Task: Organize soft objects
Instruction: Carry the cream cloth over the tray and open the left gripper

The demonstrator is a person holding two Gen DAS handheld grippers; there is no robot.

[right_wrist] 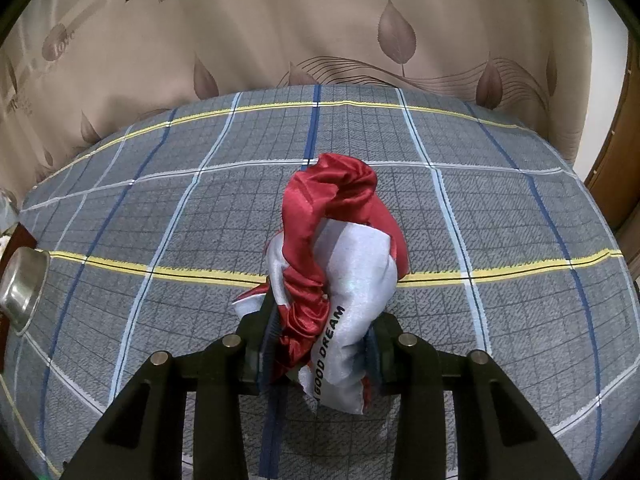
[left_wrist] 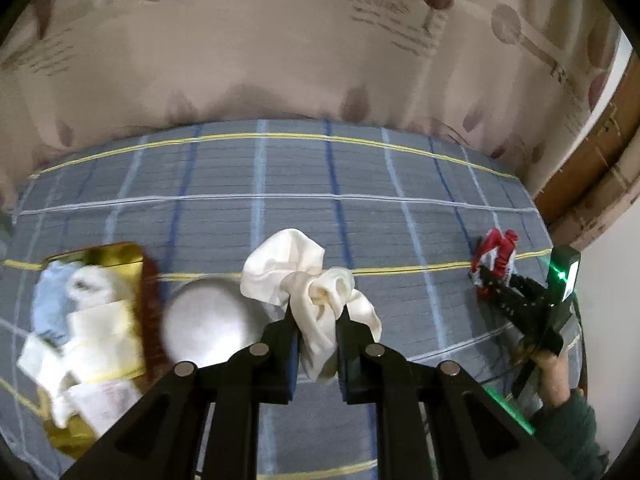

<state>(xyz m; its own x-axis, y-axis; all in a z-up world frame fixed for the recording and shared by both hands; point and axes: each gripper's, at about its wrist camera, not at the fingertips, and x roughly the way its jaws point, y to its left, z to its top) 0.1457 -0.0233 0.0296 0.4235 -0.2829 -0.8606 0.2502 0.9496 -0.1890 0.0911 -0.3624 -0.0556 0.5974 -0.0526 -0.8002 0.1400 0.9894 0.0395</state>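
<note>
My left gripper [left_wrist: 318,322] is shut on a crumpled cream cloth [left_wrist: 312,280], held above the grey plaid bed cover [left_wrist: 360,176]. At lower left a gold box [left_wrist: 96,344] holds several pale folded cloths [left_wrist: 80,320]. Beside it sits a round white bowl-like object [left_wrist: 208,324], blurred. My right gripper [right_wrist: 320,336] is shut on a red and white satin cloth [right_wrist: 340,248] printed "GOOD DREAM", bunched over the plaid cover [right_wrist: 160,200]. The left wrist view also shows that right gripper [left_wrist: 486,276] with the red cloth [left_wrist: 496,248] at far right, in a hand with a green sleeve [left_wrist: 568,428].
A beige curtain with leaf prints and lettering [right_wrist: 320,20] hangs behind the bed. A shiny metal bowl [right_wrist: 24,288] sits at the left edge of the right wrist view. A brown wooden frame [left_wrist: 600,152] stands at the right.
</note>
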